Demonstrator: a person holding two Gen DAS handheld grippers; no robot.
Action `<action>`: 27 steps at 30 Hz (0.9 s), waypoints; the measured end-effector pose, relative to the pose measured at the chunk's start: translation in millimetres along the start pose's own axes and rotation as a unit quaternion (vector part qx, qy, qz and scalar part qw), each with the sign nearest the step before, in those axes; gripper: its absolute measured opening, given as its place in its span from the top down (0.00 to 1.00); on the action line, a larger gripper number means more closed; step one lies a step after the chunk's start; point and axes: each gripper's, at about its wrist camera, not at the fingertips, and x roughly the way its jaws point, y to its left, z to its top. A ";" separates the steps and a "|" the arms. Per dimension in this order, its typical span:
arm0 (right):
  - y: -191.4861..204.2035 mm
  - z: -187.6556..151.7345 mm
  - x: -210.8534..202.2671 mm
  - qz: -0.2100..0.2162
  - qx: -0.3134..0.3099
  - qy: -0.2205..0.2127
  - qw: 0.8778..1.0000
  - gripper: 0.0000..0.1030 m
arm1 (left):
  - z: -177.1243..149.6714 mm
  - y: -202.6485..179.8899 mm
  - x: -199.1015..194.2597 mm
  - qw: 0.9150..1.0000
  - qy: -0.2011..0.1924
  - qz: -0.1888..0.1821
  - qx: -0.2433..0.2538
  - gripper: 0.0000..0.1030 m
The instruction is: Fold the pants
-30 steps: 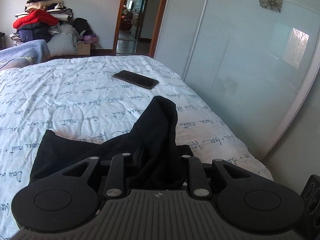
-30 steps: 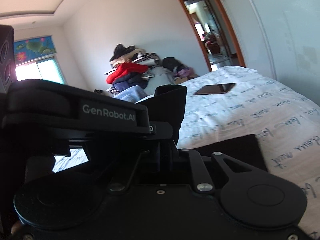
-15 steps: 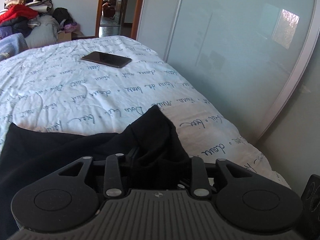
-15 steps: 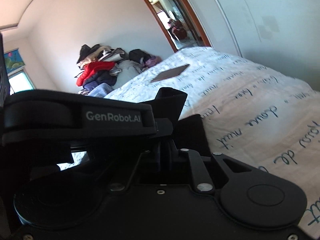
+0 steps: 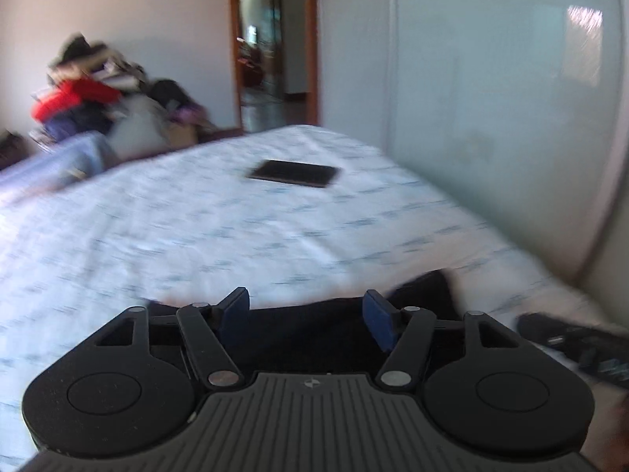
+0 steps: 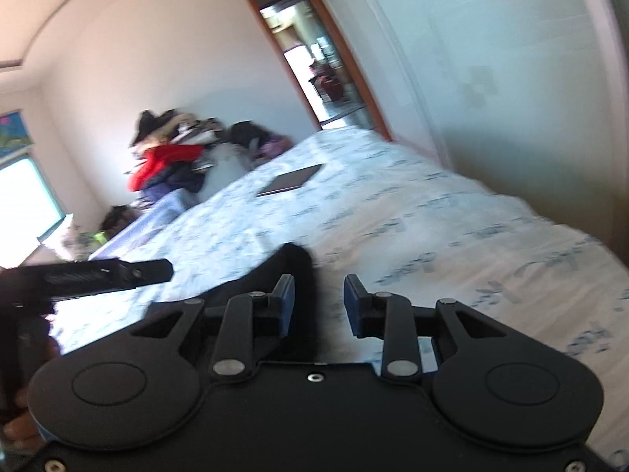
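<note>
The black pants [image 5: 314, 326] lie on the white bedsheet [image 5: 196, 228] at the near edge, partly hidden under both grippers; they also show in the right wrist view [image 6: 275, 275]. My left gripper [image 5: 306, 314] is open and empty just above the pants. My right gripper [image 6: 318, 306] is open and empty over the pants' right edge. The right gripper's body shows at the lower right of the left wrist view [image 5: 578, 346], and the left gripper's body shows at the left of the right wrist view [image 6: 98, 275]. Both views are blurred.
A dark tablet [image 5: 295, 173] lies further up the bed, also in the right wrist view [image 6: 291, 185]. A pile of clothes [image 5: 90, 102] stands beyond the bed. A glass wardrobe door [image 5: 491, 78] runs along the right. An open doorway [image 5: 271, 59] is at the back.
Both grippers have opened and let go of the pants, which now lie flat on the bed. Both grippers have pulled back and both views swing.
</note>
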 end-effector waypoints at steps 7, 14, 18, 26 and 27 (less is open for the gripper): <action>25.3 -15.4 -1.8 -0.005 -0.065 0.052 0.997 0.60 | -24.1 72.6 -4.7 0.992 0.027 0.117 -0.035 0.21; 40.2 -12.7 -11.3 -0.008 -0.105 0.056 0.993 0.60 | -45.5 98.9 -5.0 0.987 0.071 0.107 -0.094 0.21; 37.8 -20.7 6.1 -0.023 -0.112 0.090 0.989 0.60 | -50.3 89.4 -5.6 0.989 0.074 0.096 -0.087 0.21; 44.0 -19.9 -3.9 -0.061 -0.165 0.072 0.982 0.95 | -49.9 84.0 -9.7 0.991 0.068 0.101 -0.065 0.20; 41.9 -17.3 -10.0 -0.067 -0.160 0.065 0.983 0.95 | -49.4 86.5 -11.2 0.990 0.067 0.100 -0.069 0.20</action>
